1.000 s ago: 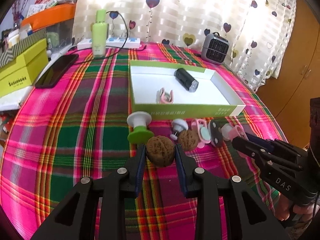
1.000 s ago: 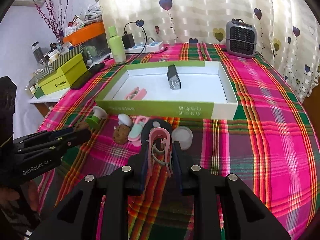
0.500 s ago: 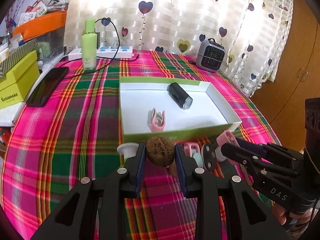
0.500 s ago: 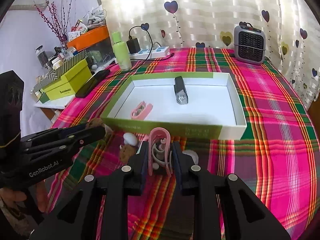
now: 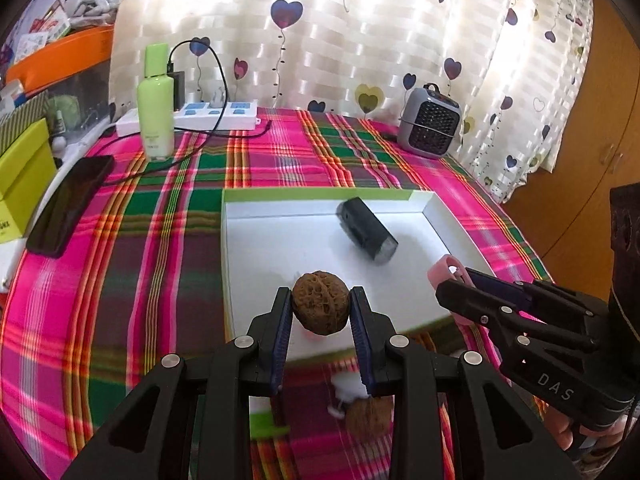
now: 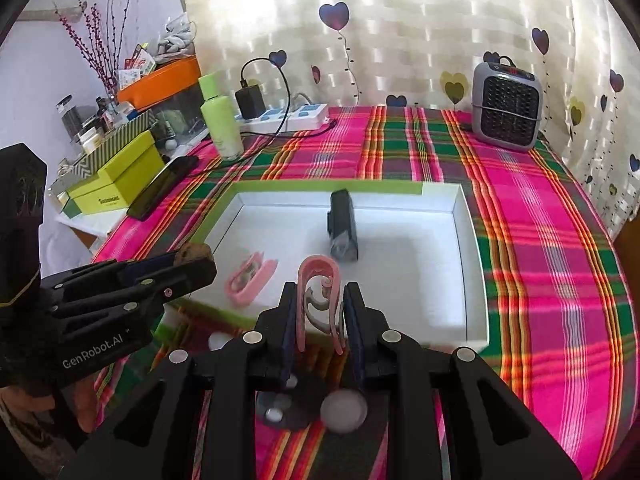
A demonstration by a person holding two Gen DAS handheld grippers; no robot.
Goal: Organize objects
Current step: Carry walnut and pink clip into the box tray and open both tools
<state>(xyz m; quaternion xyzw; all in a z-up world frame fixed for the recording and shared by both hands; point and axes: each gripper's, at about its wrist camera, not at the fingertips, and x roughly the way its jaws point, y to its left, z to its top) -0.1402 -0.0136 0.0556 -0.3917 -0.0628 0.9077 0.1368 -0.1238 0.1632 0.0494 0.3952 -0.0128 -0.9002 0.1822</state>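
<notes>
A pink clip [image 6: 318, 300] is clamped in the right gripper [image 6: 320, 312] above a white tray [image 6: 460, 264] on plaid cloth [image 6: 540, 280].

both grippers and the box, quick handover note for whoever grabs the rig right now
Left gripper: shut on a walnut, held over the near side of the box.
Right gripper: shut on a pink clip, also over the near side.
Done: black cylinder and another pink clip lie inside the box.
Left: release both held items, then collect a second walnut and the small white and dark pieces on the cloth in front of the box.
</notes>
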